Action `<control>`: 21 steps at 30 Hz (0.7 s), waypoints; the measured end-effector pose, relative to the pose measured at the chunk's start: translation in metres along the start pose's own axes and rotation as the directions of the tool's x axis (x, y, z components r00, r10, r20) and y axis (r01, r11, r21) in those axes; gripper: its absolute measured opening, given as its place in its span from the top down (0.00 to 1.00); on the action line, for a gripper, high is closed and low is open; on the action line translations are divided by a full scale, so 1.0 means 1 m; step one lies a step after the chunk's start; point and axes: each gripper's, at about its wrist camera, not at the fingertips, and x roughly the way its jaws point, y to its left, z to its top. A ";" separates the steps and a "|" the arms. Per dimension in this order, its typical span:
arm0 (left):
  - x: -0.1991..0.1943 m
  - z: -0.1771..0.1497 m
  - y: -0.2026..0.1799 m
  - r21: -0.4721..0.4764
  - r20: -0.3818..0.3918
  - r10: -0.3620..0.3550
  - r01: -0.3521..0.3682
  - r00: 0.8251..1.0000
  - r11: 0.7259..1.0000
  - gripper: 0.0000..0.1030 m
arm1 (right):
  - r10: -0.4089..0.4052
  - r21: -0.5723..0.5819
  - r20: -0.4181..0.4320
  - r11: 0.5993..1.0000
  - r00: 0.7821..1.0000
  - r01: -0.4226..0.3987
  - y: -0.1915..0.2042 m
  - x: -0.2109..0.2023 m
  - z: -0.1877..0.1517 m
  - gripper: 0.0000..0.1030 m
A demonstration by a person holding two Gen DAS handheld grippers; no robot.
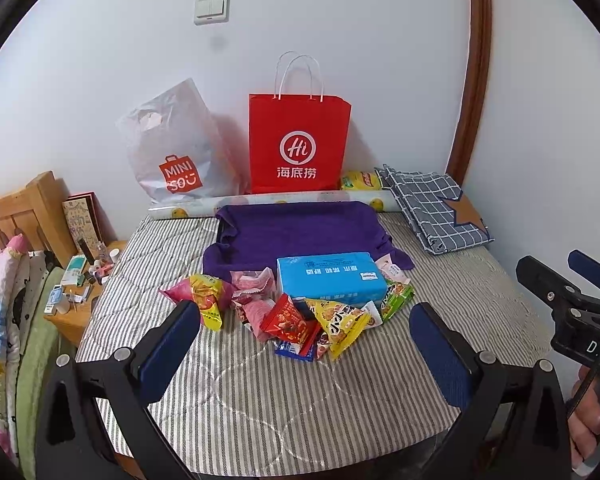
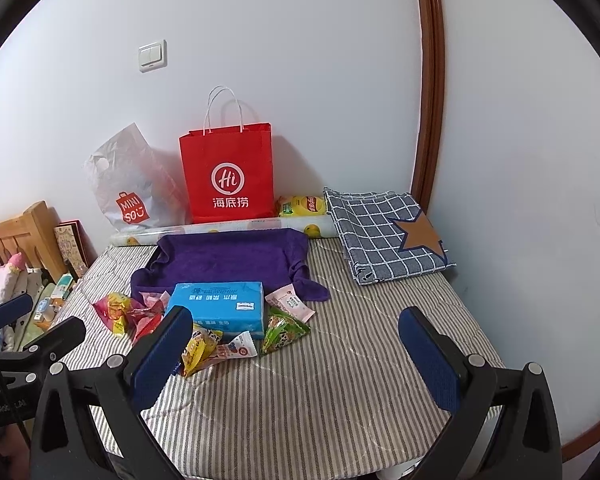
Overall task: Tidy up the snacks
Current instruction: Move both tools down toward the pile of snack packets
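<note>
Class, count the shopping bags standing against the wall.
2: a red paper bag in the middle, and a white plastic bag leaning to its left. Nothing seems hidden behind them.

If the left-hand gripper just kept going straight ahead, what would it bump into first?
Most likely the pile of snack packets on the striped bed cover: it lies dead ahead between the open fingers of the left gripper, with the blue box just behind. Depth is uncertain.

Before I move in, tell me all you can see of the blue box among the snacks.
The blue box is a light blue rectangular pack, seemingly soft plastic-wrapped, with white print that reads upside down from here. It lies flat and looks closed, its far part resting on the purple towel and its near edge on the striped bedspread. Snack packets crowd its left, front and right sides. Neither gripper touches it.
</note>
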 end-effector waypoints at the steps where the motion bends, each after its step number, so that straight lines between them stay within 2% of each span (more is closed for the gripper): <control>1: 0.001 0.000 0.001 0.001 -0.003 0.000 0.000 1.000 1.000 0.00 | 0.001 0.001 -0.001 1.000 1.000 -0.001 0.000 0.001 0.000 0.00; 11: 0.024 -0.002 0.008 -0.020 -0.051 -0.026 0.025 0.998 0.999 0.00 | 0.003 0.004 -0.045 1.000 0.999 -0.003 0.000 0.027 -0.007 0.00; 18: 0.046 -0.005 0.021 -0.064 -0.103 0.035 -0.042 0.994 0.997 0.00 | 0.003 0.006 -0.092 1.000 0.996 -0.002 -0.003 0.053 -0.015 0.00; 21: 0.056 -0.006 0.030 -0.086 -0.113 0.029 -0.039 0.993 0.996 0.00 | -0.001 0.021 -0.111 1.000 0.994 0.004 -0.006 0.067 -0.019 0.00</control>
